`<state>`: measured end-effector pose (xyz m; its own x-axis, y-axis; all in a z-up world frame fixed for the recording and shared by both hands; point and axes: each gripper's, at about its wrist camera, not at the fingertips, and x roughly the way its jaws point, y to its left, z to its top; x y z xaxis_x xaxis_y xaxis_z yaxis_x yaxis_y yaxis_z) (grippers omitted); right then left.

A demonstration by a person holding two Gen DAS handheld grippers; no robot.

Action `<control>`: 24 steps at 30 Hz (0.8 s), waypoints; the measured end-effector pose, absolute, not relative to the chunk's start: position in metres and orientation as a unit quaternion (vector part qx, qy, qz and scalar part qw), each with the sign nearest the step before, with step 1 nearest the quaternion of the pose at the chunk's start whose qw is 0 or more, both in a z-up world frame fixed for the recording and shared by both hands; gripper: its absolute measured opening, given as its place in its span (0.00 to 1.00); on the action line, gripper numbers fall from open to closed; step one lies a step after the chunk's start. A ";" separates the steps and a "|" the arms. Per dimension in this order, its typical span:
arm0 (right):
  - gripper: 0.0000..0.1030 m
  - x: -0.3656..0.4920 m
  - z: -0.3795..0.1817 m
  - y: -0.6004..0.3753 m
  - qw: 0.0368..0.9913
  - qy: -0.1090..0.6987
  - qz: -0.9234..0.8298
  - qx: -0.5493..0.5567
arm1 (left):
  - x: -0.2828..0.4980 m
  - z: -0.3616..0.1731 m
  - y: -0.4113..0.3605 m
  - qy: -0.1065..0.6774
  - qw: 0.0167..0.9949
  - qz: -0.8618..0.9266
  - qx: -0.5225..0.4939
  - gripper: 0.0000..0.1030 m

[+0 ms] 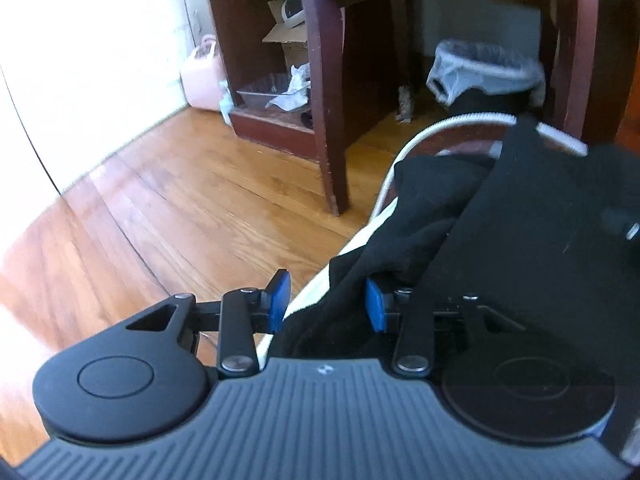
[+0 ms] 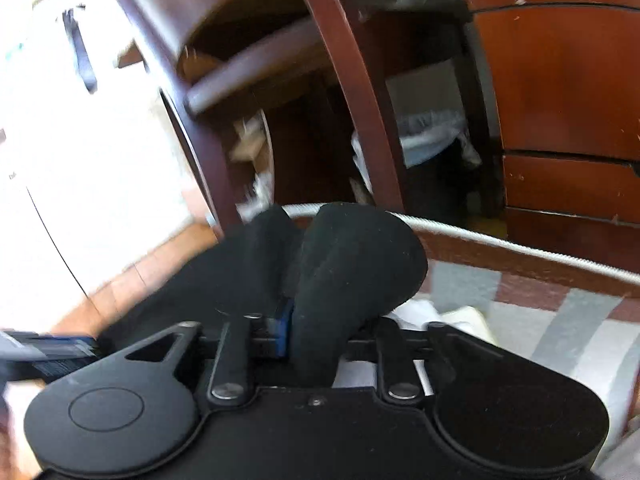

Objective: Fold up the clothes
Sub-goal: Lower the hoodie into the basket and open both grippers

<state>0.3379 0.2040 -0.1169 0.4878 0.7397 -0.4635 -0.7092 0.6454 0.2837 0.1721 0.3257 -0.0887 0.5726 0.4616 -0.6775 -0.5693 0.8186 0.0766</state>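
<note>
The left gripper stands wide, its two blue pads well apart, with a fold of the black garment lying loose between them and touching neither pad firmly. From that camera the garment spreads from the middle toward 3 o'clock, draped over the white corded rim of a basket. Wooden floor fills the 9 o'clock side, a dark chair leg rises toward 12 o'clock, and a lined waste bin sits near 1 o'clock.

The right gripper is clamped on the black garment, which bulges up in a rounded hump between its fingers (only the left blue pad shows; the other is buried under cloth). The basket curves from the centre toward 3 o'clock, its striped red, grey and white lining visible at 4 o'clock. Dark chair legs cross at 12 o'clock, and a reddish-brown dresser stands at 2 o'clock.
</note>
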 end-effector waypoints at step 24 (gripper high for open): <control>0.57 0.373 -0.089 0.305 0.753 0.302 0.548 -0.203 | 0.196 -0.093 0.320 0.393 0.898 0.183 -0.079 0.27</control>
<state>0.3729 0.3046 -0.0895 0.2164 0.7037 -0.6767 -0.9482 0.3165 0.0260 0.1961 0.3197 -0.0928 0.6237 0.2666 -0.7348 -0.3902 0.9207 0.0028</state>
